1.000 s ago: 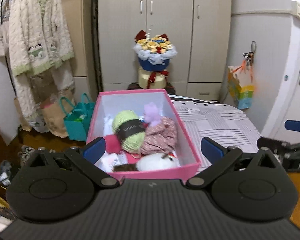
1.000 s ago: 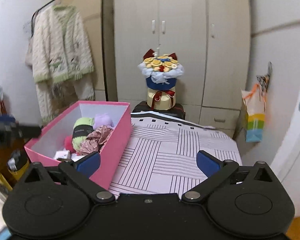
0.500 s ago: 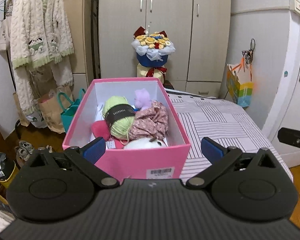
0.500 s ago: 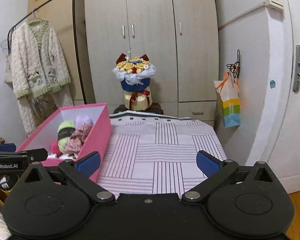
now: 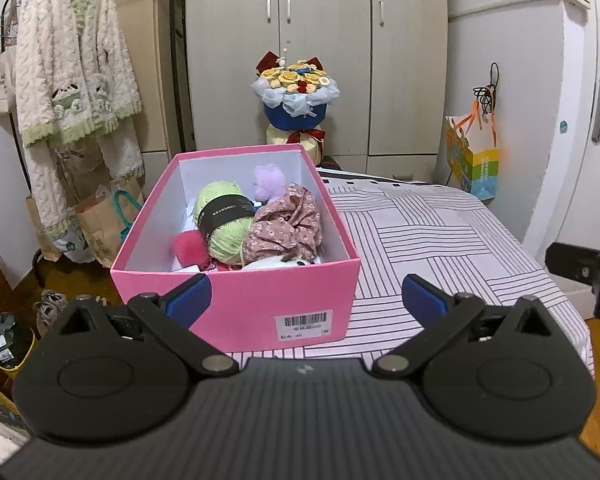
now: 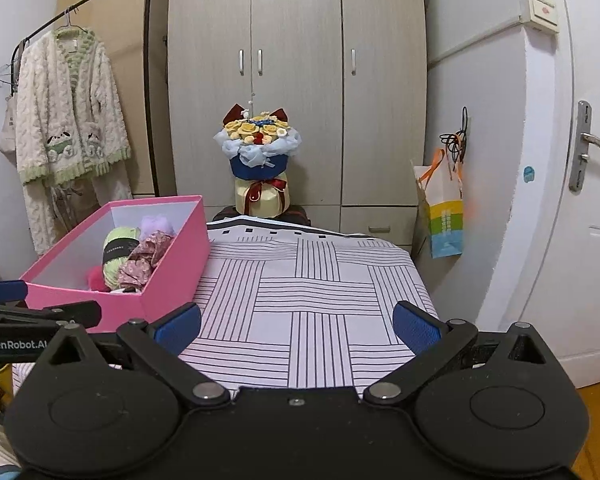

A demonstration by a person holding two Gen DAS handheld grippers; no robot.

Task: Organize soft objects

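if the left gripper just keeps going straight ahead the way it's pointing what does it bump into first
Most likely the pink box. The left gripper is open and empty, and the box's near wall, with the barcode label, sits right ahead between its fingers. Depth is hard to judge, so it may pass just over the rim into the green yarn.

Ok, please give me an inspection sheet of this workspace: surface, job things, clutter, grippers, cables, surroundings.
Surface: striped cloth covers the table.
Job's things: pink box at the cloth's left holds green yarn ball, floral fabric, purple plush, pink pompom.
Clutter: nothing seen on the cloth.
Grippers: left gripper open, empty; right gripper open, empty.
Cables: nothing seen.
Surroundings: wardrobe, bouquet, hanging cardigan, door.
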